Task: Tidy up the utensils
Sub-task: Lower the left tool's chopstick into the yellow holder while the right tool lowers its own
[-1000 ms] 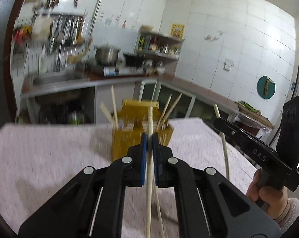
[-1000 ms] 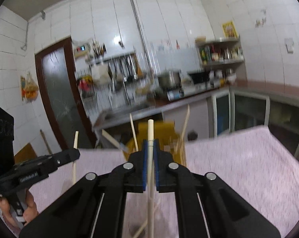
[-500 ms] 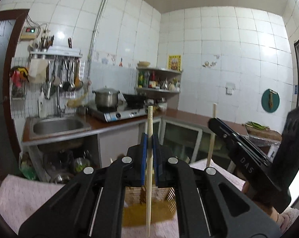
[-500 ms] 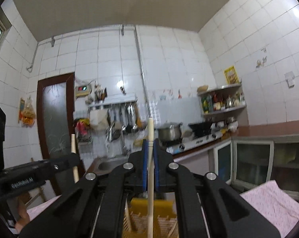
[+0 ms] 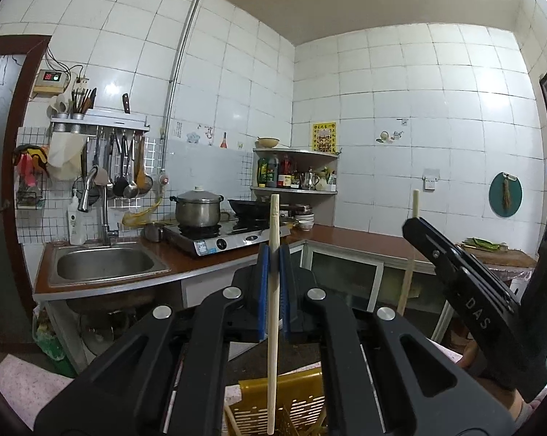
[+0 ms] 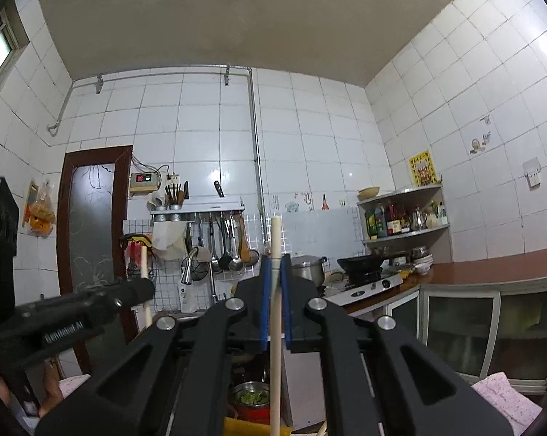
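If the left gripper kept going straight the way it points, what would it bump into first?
Probably the stove on the counter past the left gripper, which holds a chopstick. Nothing nearer shows in that line, though depth is hard to judge.

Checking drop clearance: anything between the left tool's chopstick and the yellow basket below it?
Nothing visible. The left tool is shut on its chopstick, whose lower end hangs over the yellow basket. Other chopsticks lean inside, off to the sides.

Left gripper [image 5: 273,254] and right gripper [image 6: 275,267]: black bodies, blue pads, silver screws; right gripper lettered "DAS".
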Demonstrator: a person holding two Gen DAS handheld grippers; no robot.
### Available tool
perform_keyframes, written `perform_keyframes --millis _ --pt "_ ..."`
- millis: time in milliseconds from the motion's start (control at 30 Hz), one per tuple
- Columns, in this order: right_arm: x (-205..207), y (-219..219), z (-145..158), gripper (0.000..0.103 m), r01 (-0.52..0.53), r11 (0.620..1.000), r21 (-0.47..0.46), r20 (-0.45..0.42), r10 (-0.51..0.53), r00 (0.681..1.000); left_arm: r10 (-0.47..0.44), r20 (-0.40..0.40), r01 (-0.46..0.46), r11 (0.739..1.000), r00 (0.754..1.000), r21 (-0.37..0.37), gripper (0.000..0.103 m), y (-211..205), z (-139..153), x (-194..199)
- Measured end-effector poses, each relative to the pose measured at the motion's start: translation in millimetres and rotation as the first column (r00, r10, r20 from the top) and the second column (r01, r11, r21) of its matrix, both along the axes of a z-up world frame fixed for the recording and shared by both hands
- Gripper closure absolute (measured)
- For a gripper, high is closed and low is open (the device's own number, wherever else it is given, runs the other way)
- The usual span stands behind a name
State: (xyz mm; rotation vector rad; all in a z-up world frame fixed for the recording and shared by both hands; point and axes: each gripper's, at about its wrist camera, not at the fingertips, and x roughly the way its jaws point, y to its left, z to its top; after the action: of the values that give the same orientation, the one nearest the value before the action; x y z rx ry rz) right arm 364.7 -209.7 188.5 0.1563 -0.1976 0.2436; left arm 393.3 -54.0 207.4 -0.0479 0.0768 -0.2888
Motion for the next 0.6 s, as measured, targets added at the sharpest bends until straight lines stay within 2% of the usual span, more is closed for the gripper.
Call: perform_keyframes --millis 300,467,600 --pt "17 5 -49 0.097 -0.005 0.999 -0.051 -0.045 0.003 0.999 0.006 -0.065 -0.004 1.0 0.998 0.024 0.099 -2 -61 25" --pt "22 -1 -79 0.097 -0.015 0.999 -0.051 -0.113 0.009 0.994 -0.008 -0.136 0.007 1.0 0.991 -0.002 0.099 4 -89 30" --pt "20 -2 -100 0.097 -0.015 0.997 -0.075 -0.168 0.002 0.986 0.014 -0.182 -0.011 1.0 0.983 0.019 0.098 5 -112 30"
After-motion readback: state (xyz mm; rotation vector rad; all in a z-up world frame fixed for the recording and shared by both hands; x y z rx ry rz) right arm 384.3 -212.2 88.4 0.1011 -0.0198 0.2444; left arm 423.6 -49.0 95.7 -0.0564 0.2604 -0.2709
